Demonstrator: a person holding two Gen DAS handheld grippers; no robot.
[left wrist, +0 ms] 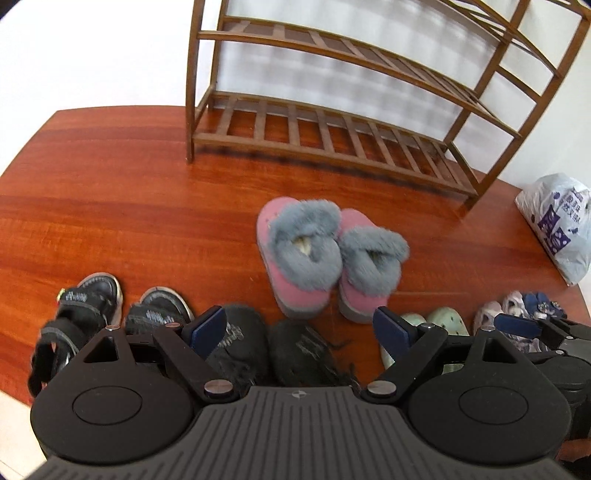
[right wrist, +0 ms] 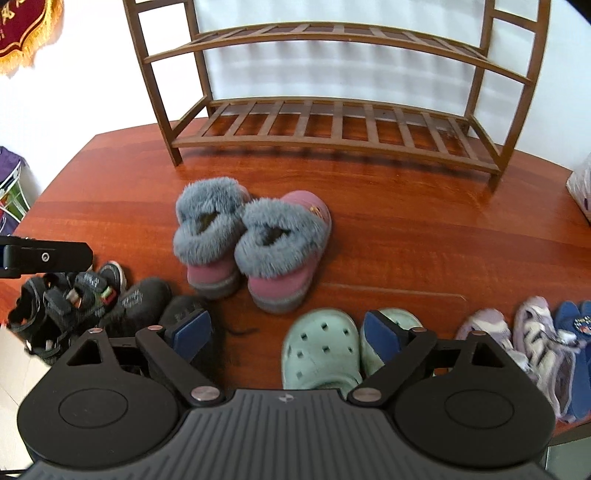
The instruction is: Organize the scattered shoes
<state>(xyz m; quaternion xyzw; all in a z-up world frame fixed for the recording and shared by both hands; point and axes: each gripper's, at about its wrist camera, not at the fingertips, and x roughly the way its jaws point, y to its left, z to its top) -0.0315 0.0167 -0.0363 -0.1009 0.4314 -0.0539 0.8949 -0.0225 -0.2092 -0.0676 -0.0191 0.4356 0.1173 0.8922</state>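
A pair of pink slippers with grey fur (left wrist: 306,251) (right wrist: 255,236) stands in the middle of the red-brown wooden surface (left wrist: 147,206), in front of a bare wooden shoe rack (left wrist: 332,125) (right wrist: 332,122). Along the near edge lie black sandals (left wrist: 85,306) (right wrist: 55,306), black slippers (left wrist: 236,343) (right wrist: 144,299), mint green clogs (left wrist: 443,321) (right wrist: 321,347), lilac sandals (right wrist: 535,332) and blue shoes (right wrist: 572,321). My left gripper (left wrist: 300,328) hangs open above the black slippers. Over the green clogs my right gripper (right wrist: 286,334) is open too. Neither holds anything.
A white plastic bag with purple print (left wrist: 557,225) lies at the right, beside the rack's foot. A red banner with gold fringe (right wrist: 26,26) hangs on the white wall at the far left. A finger of the left gripper (right wrist: 44,256) juts in at the left of the right wrist view.
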